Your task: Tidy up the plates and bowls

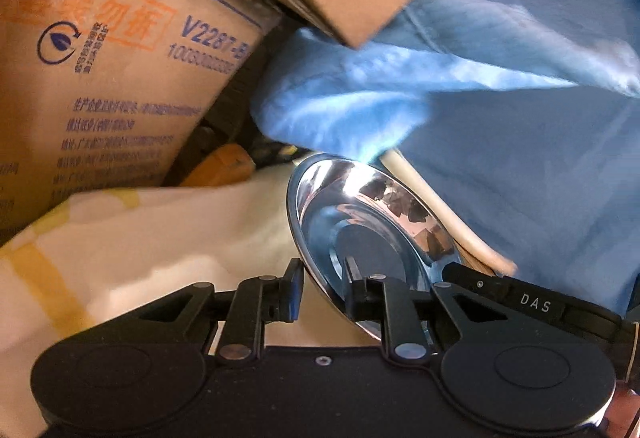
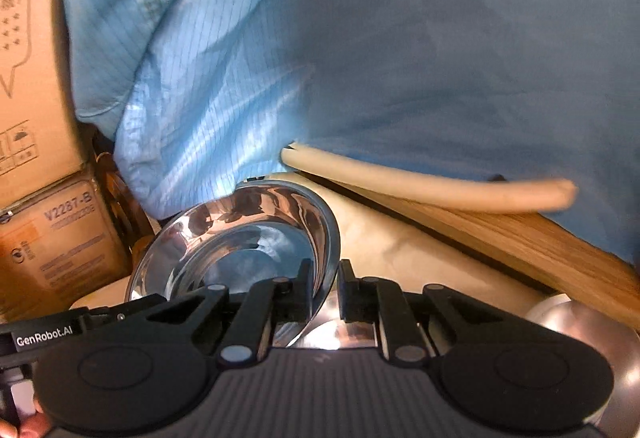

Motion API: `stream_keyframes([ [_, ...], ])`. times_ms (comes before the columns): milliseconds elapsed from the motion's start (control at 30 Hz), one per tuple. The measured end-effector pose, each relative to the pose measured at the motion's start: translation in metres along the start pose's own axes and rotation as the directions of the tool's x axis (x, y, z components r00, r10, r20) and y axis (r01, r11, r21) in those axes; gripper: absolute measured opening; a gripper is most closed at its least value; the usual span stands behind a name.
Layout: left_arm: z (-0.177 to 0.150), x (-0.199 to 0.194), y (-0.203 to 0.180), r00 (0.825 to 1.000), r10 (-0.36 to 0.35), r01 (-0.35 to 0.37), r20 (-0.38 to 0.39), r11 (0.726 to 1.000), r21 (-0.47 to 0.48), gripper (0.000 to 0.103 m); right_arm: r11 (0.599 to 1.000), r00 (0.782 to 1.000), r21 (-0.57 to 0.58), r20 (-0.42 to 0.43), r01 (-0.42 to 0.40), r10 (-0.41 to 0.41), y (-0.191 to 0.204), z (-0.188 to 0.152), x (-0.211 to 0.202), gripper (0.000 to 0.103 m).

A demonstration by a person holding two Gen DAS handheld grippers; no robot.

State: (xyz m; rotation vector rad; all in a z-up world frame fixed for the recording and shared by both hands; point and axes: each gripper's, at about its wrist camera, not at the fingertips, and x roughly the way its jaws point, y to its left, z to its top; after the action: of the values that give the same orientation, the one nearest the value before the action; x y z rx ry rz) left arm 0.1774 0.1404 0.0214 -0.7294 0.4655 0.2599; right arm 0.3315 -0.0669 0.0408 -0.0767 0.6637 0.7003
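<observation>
A shiny steel bowl is lifted and tilted, held by both grippers at opposite sides of its rim. In the left wrist view my left gripper is shut on the near rim, one finger outside the wall and one inside. The right gripper's black body reaches the bowl's right edge. The right wrist view shows the same bowl with my right gripper shut on its rim, and the left gripper's body at the bowl's left. More steel ware lies low on the right, partly hidden.
A person in a blue garment fills the space right behind the bowl. Cardboard boxes stack on the left. A cream cloth with yellow stripes covers the surface. A beige rim lies over a wooden board on the right.
</observation>
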Motion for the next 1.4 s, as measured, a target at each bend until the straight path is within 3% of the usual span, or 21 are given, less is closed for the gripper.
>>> stream_keyframes([
  [300, -0.027, -0.043, -0.002, 0.996, -0.064, 0.068, -0.066, 0.996, 0.054, 0.021, 0.999, 0.999, 0.003, 0.024, 0.034, -0.034, 0.018, -0.035, -0.058, 0.015],
  [667, -0.053, -0.083, -0.002, 0.983, -0.095, 0.128, -0.158, 0.967, 0.221, 0.022, 0.998, 0.998, 0.041, 0.035, 0.047, -0.048, 0.042, -0.095, -0.132, 0.019],
  [1033, -0.074, -0.09, -0.006, 0.97, -0.083, 0.157, -0.228, 0.932, 0.326, 0.023, 0.992, 0.998, 0.112, 0.003, 0.065, -0.066, 0.039, -0.136, -0.158, 0.021],
  [1400, -0.083, -0.095, -0.016, 0.971, -0.051, 0.149, -0.232, 0.89, 0.43, 0.025, 0.987, 0.999, 0.156, -0.031, 0.048, -0.044, 0.032, -0.155, -0.161, 0.023],
])
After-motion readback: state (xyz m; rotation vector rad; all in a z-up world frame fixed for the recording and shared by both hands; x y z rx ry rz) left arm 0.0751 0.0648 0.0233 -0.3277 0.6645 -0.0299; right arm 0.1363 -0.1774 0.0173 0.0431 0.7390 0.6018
